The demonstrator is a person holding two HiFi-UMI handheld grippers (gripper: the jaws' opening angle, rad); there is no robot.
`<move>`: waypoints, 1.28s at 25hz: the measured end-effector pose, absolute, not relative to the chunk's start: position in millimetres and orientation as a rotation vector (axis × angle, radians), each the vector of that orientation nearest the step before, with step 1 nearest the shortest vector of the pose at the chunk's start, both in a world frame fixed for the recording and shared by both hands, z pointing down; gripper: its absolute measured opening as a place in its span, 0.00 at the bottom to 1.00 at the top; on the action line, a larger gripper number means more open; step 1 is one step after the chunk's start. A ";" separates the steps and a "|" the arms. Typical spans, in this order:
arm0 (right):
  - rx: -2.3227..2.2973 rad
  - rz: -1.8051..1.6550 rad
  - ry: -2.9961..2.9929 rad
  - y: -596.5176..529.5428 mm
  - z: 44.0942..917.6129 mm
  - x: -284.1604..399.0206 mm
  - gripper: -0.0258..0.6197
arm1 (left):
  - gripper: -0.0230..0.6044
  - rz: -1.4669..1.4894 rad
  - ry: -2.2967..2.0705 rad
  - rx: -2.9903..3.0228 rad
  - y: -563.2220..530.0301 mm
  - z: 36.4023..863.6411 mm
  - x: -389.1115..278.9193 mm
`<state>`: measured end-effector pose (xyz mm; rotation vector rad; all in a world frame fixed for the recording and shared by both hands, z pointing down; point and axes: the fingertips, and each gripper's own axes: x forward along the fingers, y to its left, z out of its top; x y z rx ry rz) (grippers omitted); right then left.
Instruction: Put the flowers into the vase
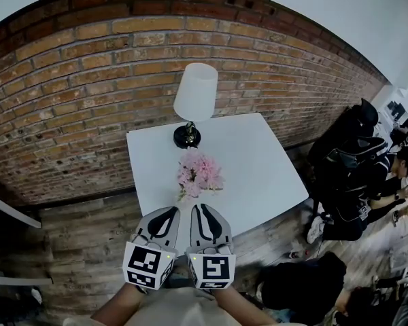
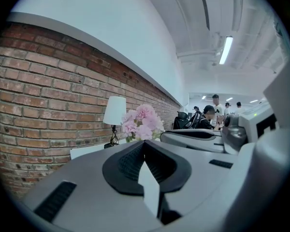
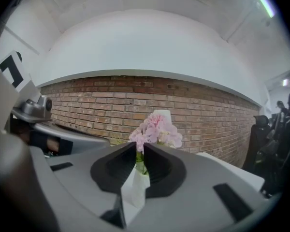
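Presently, flowers (image 1: pixel 199 172): standing in vase (image 3: pixel 134 192), mid-frame; task looking done.
Left gripper (image 2: pixel 144 143): jaws resting together, empty.
Right gripper (image 3: pixel 137 144): jaws showing a narrow gap, empty.
Advice: keeping both clear of blooms.

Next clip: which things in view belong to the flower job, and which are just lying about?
Job: pink flowers, already standing in the white vase; left tongs, shut; right tongs, slightly apart, gripping nothing.
Lying about: lamp, white table, brick wall, people at the right.
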<state>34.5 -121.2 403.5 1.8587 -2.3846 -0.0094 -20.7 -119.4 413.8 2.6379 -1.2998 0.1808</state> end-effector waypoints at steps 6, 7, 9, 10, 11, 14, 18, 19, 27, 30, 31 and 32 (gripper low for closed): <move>1.865 -0.011 -2.403 -109.2 395.5 37.5 0.10 | 0.05 0.171 -1.291 2.660 -111.9 407.9 -11.6; 1.867 -0.010 -2.405 -107.3 394.6 38.3 0.09 | 0.05 0.168 -1.288 2.665 -110.6 406.9 -10.0; 1.870 -0.007 -2.409 -103.9 392.9 40.1 0.08 | 0.05 0.162 -1.284 2.673 -107.8 405.2 -7.3; 1.872 -0.007 -2.410 -102.4 391.8 40.9 0.08 | 0.05 0.160 -1.283 2.675 -106.6 404.3 -6.3; 1.873 -0.006 -2.412 -101.2 390.4 41.6 0.08 | 0.05 0.158 -1.282 2.677 -105.5 403.2 -5.3; 1.876 -0.003 -2.417 -97.6 387.1 43.2 0.07 | 0.05 0.153 -1.284 2.682 -102.3 400.0 -3.0; 1.877 -0.013 -2.433 -93.4 380.7 44.0 0.07 | 0.05 0.147 -1.287 2.688 -98.8 397.5 0.0; 1.876 -0.016 -2.438 -92.3 378.7 43.8 0.06 | 0.05 0.145 -1.288 2.691 -98.3 396.4 0.5; 1.847 0.006 -2.454 -86.3 372.7 40.1 0.05 | 0.05 0.134 -1.302 2.700 -97.1 388.7 1.5; 1.833 0.014 -2.445 -84.6 375.1 38.4 0.05 | 0.05 0.130 -1.304 2.701 -97.1 389.0 0.9; 1.831 0.017 -2.444 -83.7 375.8 38.1 0.05 | 0.05 0.129 -1.305 2.702 -97.0 389.2 0.7; 1.830 0.019 -2.445 -82.9 375.9 38.1 0.05 | 0.05 0.128 -1.306 2.702 -97.0 389.4 0.6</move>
